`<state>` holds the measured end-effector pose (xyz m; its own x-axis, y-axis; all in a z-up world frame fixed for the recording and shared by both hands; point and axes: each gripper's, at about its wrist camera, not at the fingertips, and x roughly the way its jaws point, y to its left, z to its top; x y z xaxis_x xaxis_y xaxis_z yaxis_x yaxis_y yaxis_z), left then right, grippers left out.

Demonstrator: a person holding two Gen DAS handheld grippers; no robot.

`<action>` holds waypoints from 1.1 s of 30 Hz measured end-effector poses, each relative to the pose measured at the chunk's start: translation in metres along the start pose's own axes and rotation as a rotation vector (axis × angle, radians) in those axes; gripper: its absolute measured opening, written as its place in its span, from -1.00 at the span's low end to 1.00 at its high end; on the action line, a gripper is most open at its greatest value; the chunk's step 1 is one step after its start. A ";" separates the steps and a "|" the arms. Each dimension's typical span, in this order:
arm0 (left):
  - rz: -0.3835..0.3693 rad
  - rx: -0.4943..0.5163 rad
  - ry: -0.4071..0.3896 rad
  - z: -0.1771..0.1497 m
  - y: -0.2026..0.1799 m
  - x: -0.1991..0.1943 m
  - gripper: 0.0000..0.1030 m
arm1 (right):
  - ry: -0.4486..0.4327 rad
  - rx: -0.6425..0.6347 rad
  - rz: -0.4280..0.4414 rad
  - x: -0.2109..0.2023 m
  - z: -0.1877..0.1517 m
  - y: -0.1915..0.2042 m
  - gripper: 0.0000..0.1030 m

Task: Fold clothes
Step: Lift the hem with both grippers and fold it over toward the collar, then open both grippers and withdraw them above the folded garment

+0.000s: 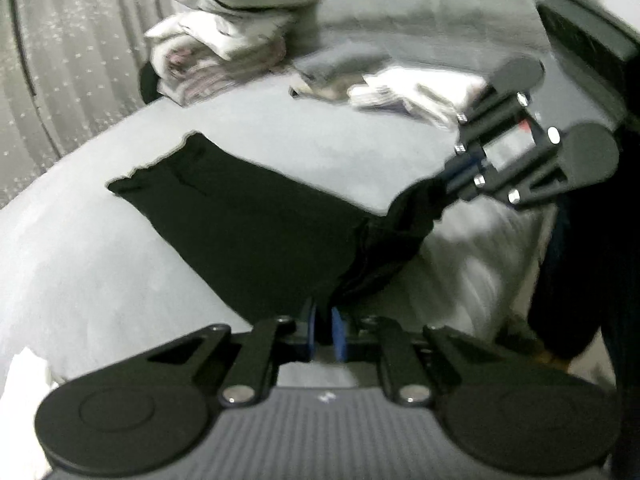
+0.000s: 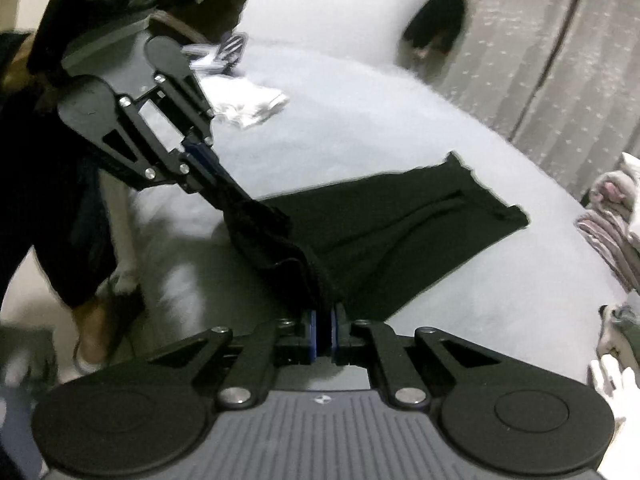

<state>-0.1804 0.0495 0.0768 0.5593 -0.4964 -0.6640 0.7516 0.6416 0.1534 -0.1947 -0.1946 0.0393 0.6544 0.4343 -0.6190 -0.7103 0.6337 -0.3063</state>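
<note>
text: none legible | labels: none | small pale mark on tongs body: unreadable

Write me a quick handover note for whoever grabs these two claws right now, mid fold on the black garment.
Left claw: shut on the near edge of the black garment.
Right claw: shut on the same edge, further along; the cloth bunches between the two.
Garment: far end lies flat on the grey bed, near edge lifted.
Elsewhere on the bed: a stack of folded clothes at the far side and a loose white cloth.
Done: both corners gripped.
Left: likely carry the held edge over to the far end, lay it down, release, then finish the fold.
</note>
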 end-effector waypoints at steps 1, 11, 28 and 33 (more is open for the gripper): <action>0.013 -0.018 -0.011 0.008 0.009 0.000 -0.84 | -0.017 0.020 -0.008 0.000 0.007 -0.007 -0.87; 0.080 -0.202 -0.042 0.082 0.111 0.051 -0.84 | -0.062 0.197 -0.067 0.059 0.066 -0.106 -0.88; 0.136 -0.457 0.064 0.083 0.219 0.185 -0.48 | 0.083 0.392 -0.026 0.205 0.064 -0.202 -0.84; 0.156 -0.545 0.012 0.077 0.235 0.178 0.00 | 0.051 0.452 -0.084 0.195 0.061 -0.213 -0.53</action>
<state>0.1227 0.0675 0.0511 0.6427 -0.3664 -0.6728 0.3689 0.9177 -0.1473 0.1003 -0.2060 0.0281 0.6831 0.3445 -0.6440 -0.4637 0.8858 -0.0181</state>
